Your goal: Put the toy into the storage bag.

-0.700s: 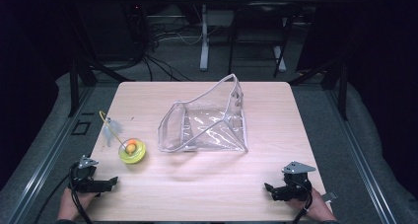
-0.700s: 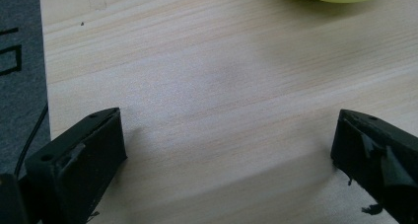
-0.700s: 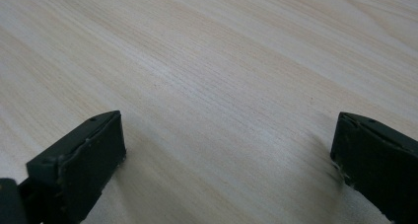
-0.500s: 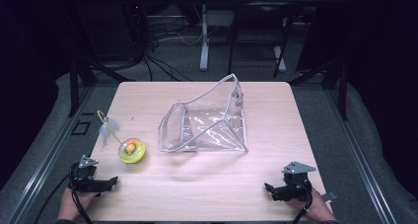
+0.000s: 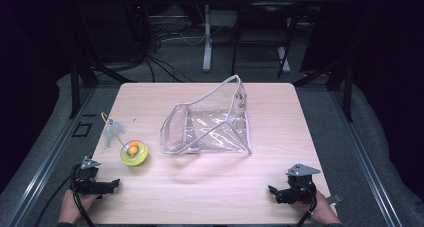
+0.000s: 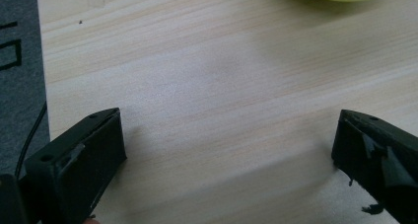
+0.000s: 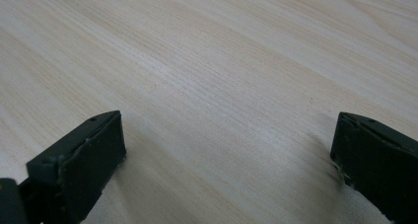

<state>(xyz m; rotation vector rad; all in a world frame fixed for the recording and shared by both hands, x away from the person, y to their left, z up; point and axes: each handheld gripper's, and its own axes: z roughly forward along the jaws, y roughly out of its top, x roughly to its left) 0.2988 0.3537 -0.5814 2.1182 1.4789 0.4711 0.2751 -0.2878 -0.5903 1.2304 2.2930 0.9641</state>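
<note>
Nothing moved since the earlier frames: both grippers parked at the near edge of the wooden table (image 5: 210, 197). Left gripper (image 5: 111, 185) jaws wide apart, empty, just near-left of the yellow bowl (image 5: 134, 153). Right gripper (image 5: 274, 192) jaws wide apart, empty, well right of the bowl. Clear plastic bag (image 5: 210, 124) sits mid-table, right of the bowl, mouth propped open.

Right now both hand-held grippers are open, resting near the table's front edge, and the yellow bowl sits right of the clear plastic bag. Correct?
Not quite: the yellow bowl sits left of the clear plastic bag, as the high view shows. The left hand-held gripper and right hand-held gripper are indeed open near the front edge.
</note>
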